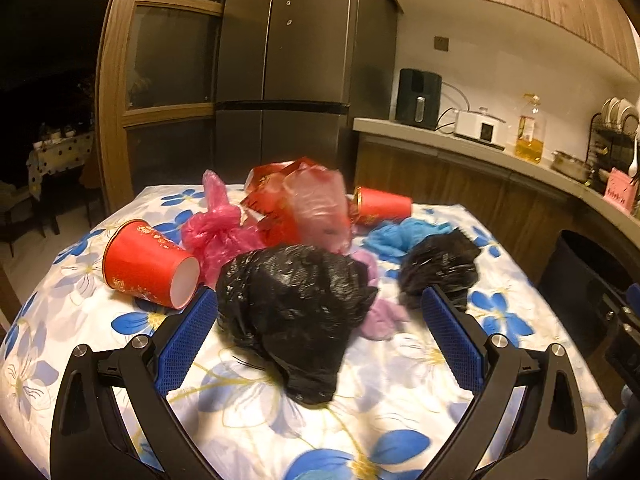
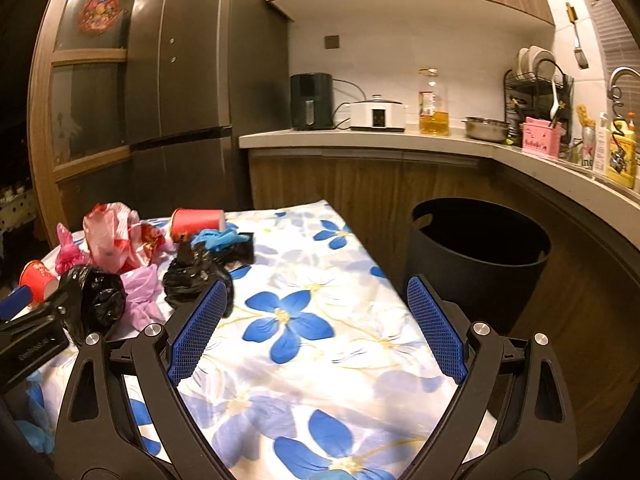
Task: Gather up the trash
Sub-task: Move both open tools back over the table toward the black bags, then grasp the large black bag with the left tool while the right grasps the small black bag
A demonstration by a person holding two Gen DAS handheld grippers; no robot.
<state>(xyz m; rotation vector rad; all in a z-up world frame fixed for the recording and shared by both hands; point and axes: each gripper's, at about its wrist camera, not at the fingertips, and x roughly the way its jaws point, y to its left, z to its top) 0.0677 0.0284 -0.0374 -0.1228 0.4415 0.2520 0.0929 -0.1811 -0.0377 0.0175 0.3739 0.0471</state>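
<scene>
Here, in the left wrist view, my left gripper (image 1: 319,304) has its blue fingers (image 1: 186,340) wide apart, and a crumpled black bag (image 1: 296,312) lies between them in the middle of the frame, on the flowered tablecloth (image 1: 384,408). I cannot tell if the fingers touch the bag; on both sides a gap seems to show. Just right of this bag a lilac bag (image 1: 378,318) sticks out from under it. Further to the right lies a second black bag (image 1: 440,268), and behind it a blue glove (image 1: 396,236). At the left of the frame a red paper cup (image 1: 148,264) lies on its side, its mouth turned toward me. Behind it there is a pink bag (image 1: 218,232), then a red package (image 1: 276,208) with a pale pink bag (image 1: 320,208) on it, and another red cup (image 1: 382,204) on its side near the far edge.

In the right wrist view, my right gripper (image 2: 317,302) is also open, with nothing between the fingers, over a bare part of the cloth. The black bin (image 2: 476,264) stands on the floor just beside the table, at the right of centre in this frame. The trash pile sits in the left part of the picture.
</scene>
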